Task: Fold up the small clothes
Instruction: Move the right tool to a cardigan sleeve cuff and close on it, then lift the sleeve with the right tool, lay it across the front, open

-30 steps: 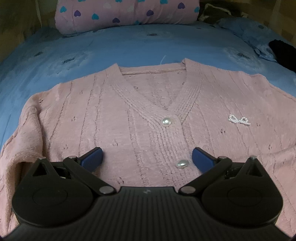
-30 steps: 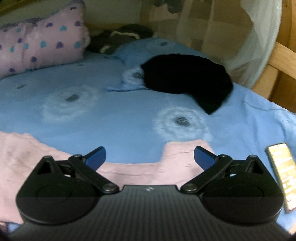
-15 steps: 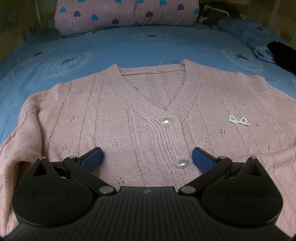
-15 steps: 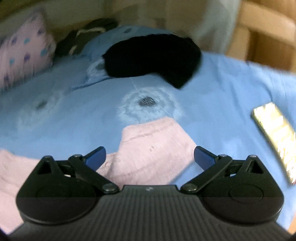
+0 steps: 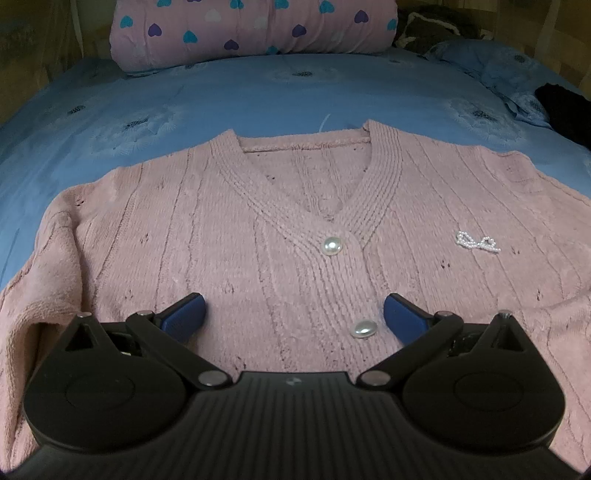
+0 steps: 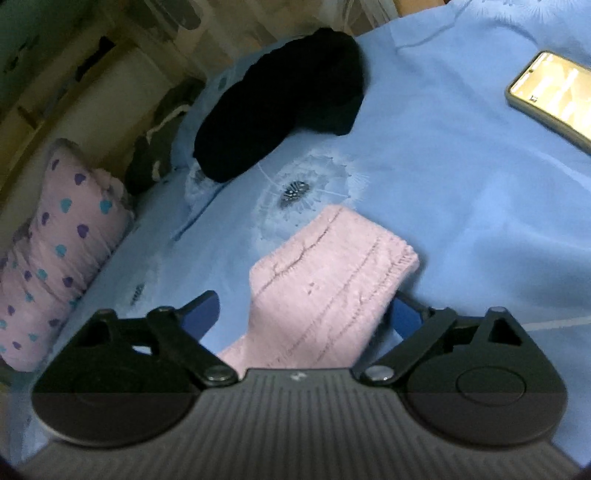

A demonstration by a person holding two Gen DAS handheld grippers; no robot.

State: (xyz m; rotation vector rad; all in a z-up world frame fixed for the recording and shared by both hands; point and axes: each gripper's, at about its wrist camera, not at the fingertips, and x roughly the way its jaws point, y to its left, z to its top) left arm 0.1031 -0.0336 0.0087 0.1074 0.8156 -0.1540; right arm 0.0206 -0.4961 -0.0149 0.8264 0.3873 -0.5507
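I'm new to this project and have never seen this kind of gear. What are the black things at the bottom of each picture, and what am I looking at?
Those are two handheld grippers, one in each of a person's hands, each carrying a camera that looks along its blue-tipped fingers. The left gripper hangs open over a pink cardigan spread flat on a blue bedsheet. The right gripper, tilted, is open around the cardigan's sleeve cuff, not clamping it yet. Also on the bed: a heart-print pillow, a black garment and a phone.

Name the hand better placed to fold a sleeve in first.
Right. The right gripper has open jaws straddling the pink knitted cardigan's sleeve cuff; the left gripper hovers open over the chest.
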